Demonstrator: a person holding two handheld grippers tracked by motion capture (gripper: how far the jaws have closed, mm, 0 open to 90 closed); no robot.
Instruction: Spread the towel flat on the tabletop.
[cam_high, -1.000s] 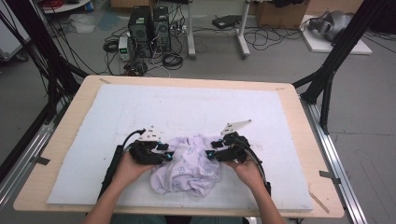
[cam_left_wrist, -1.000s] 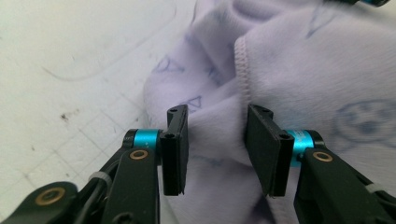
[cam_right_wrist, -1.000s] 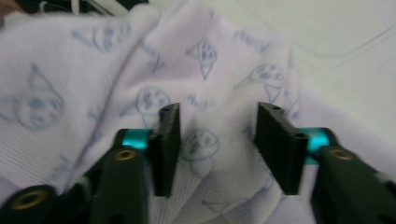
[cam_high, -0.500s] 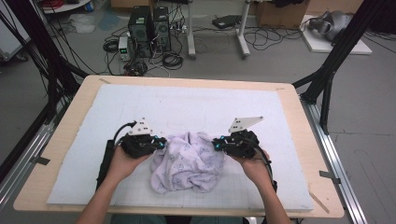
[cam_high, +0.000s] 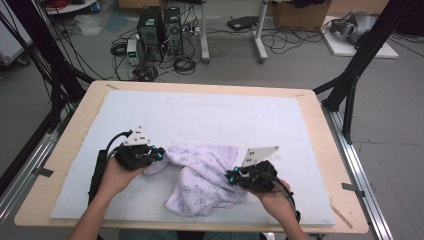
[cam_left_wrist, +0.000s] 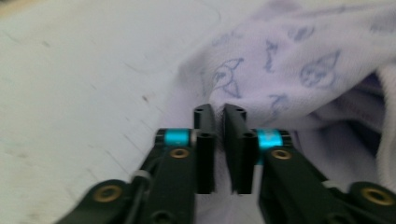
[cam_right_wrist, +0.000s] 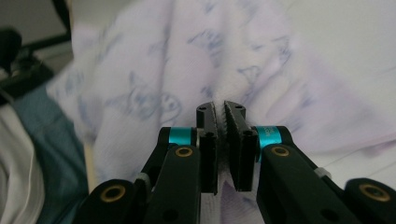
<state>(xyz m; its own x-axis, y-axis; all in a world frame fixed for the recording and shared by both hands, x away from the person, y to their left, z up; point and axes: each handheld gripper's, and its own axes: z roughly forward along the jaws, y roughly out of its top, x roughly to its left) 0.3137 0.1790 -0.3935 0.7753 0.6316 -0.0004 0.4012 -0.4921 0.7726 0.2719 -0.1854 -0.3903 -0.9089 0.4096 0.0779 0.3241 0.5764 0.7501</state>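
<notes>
Lilac printed cloth (cam_high: 202, 177), some small garment or towel, sits crumpled at 6 o'clock on the white-padded surface (cam_high: 210, 117). Left gripper (cam_left_wrist: 219, 112) pinches its 9 o'clock edge, right gripper (cam_right_wrist: 220, 108) its 3 o'clock edge, both jaws pressed together on fabric, probably to spread it flat.

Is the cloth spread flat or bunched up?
Bunched up: the cloth lies in rumpled folds between the left gripper and right gripper.
</notes>
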